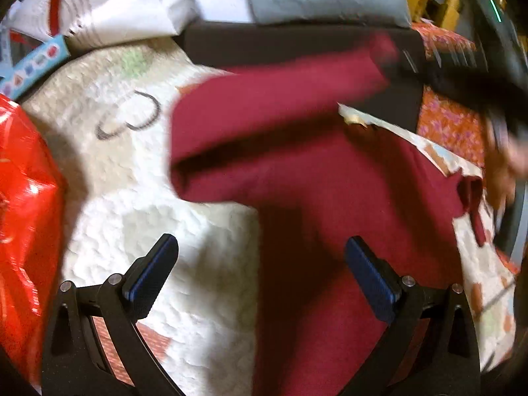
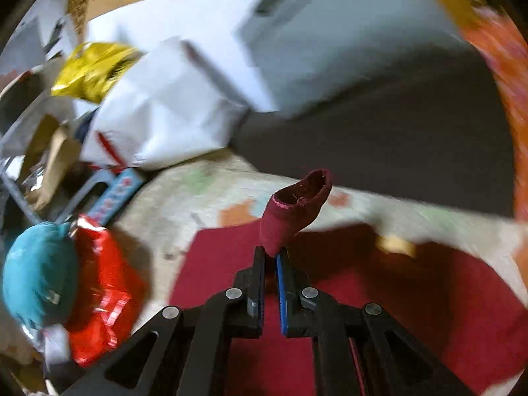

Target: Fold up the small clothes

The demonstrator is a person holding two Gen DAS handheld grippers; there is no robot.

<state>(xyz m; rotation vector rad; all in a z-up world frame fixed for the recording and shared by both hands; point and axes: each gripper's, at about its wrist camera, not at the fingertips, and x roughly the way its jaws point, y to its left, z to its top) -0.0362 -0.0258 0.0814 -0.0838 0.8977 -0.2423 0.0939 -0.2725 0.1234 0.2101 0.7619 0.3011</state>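
A dark red garment [image 1: 313,171] lies on a cream quilt [image 1: 138,198], one sleeve lifted across toward the upper right. My left gripper [image 1: 260,257] is open and empty, hovering above the garment's lower edge and the quilt. In the left wrist view my right gripper [image 1: 396,54] shows as a black blur holding the sleeve end. In the right wrist view my right gripper [image 2: 271,252] is shut on the red sleeve cuff [image 2: 297,208], which stands up from the jaws above the rest of the garment [image 2: 412,297].
A shiny red bag [image 1: 26,217] sits at the left, with a teal cap [image 2: 36,270] beside it. White paper bags [image 2: 158,112], a grey box [image 2: 330,49] and a dark slab [image 2: 379,151] stand behind. An orange patterned cloth [image 1: 452,125] lies right.
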